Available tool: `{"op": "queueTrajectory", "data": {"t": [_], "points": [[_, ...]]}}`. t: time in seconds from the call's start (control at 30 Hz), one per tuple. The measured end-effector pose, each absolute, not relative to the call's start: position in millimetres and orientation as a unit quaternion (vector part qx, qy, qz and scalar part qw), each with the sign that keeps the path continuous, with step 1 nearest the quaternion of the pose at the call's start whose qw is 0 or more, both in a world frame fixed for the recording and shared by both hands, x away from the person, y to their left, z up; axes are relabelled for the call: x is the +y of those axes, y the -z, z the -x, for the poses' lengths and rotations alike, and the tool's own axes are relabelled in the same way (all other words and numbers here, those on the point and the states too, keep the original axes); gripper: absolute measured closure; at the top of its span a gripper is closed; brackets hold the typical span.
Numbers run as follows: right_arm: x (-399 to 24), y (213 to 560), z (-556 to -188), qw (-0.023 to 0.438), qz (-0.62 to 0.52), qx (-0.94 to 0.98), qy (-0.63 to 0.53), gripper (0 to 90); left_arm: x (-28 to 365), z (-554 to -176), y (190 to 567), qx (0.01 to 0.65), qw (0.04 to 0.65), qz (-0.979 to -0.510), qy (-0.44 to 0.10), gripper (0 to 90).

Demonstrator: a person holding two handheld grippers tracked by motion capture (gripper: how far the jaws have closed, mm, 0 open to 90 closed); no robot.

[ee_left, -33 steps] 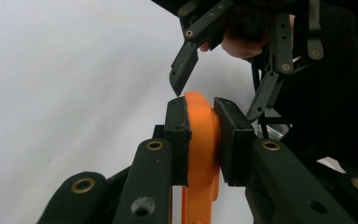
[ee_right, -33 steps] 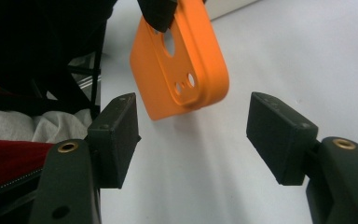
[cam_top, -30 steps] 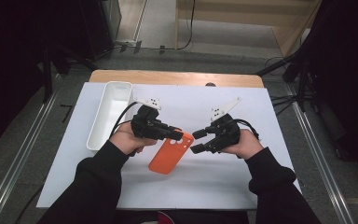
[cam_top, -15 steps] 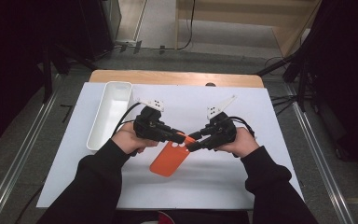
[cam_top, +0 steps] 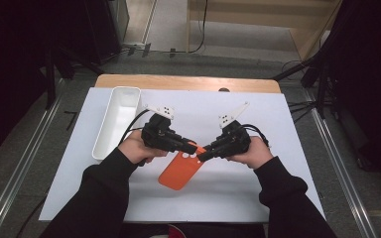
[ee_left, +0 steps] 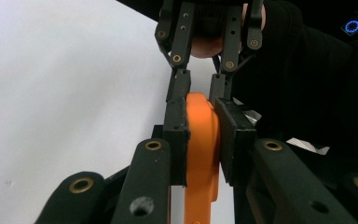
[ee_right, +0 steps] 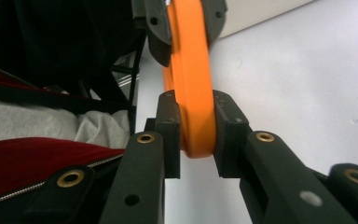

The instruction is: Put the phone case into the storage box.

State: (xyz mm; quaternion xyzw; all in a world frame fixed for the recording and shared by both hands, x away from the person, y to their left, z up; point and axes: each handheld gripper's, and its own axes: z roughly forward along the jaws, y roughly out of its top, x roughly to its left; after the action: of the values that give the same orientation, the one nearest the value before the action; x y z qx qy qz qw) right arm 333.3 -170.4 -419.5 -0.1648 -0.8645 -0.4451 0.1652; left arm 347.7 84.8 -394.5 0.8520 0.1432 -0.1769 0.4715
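- Two hand-held grippers on one orange phone case [cam_top: 181, 170], held over the middle of the white surface [cam_top: 258, 198].
- Left hand-held gripper [cam_top: 191, 147] is clamped on its top edge.
- Right hand-held gripper [cam_top: 202, 155] has just been closing, pads now pinching that edge too.
- White tray [cam_top: 110, 133] lies off to the left.

Lighting from overhead is pretty even on the white table cover [cam_top: 278, 129] in the high view, which comes out bright without blowing out; the surroundings fall off to near black on both sides, so the dark sleeves [cam_top: 104, 193] lose nearly all detail. Shadows under the hands are soft and short; no hard glare anywhere. The high view is a bit soft and grainy overall (low resolution, by the look of it). Both gripper views are sharper in the middle distance; the nearest black jaw parts go slightly blurry; the orange case [ee_left: 200, 140] looks saturated, and the white background there is flat and a touch overexposed.
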Motion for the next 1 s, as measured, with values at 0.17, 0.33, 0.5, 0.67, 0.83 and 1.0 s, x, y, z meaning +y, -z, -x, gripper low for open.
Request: {"op": "queueTrajectory", "data": {"t": [0.17,0.33,0.5,0.67,0.83,1.0], "points": [[-169.0,416.4,-331.2,0.161,0.159,-0.867,0.443,74.8,86.3,-347.1,393.5,0.133,0.478,-0.851,0.170,73.5],[-166.9,414.7,-329.8,0.166,0.165,-0.868,0.437,74.9,85.3,-344.7,391.1,0.132,0.470,-0.858,0.159,70.8],[-166.4,414.4,-330.1,0.167,0.174,-0.871,0.429,75.1,86.1,-345.6,389.7,0.139,0.483,-0.852,0.148,48.7],[-165.8,417.9,-330.7,0.176,0.184,-0.871,0.420,74.9,91.3,-347.2,385.0,0.148,0.500,-0.843,0.130,29.8],[-166.1,418.7,-331.6,0.175,0.198,-0.870,0.416,74.9,93.7,-347.2,384.0,0.153,0.496,-0.850,0.088,23.1],[-170.8,417.3,-333.4,0.174,0.225,-0.863,0.416,74.9,97.4,-353.4,386.1,0.187,0.489,-0.847,0.089,23.1]]}}
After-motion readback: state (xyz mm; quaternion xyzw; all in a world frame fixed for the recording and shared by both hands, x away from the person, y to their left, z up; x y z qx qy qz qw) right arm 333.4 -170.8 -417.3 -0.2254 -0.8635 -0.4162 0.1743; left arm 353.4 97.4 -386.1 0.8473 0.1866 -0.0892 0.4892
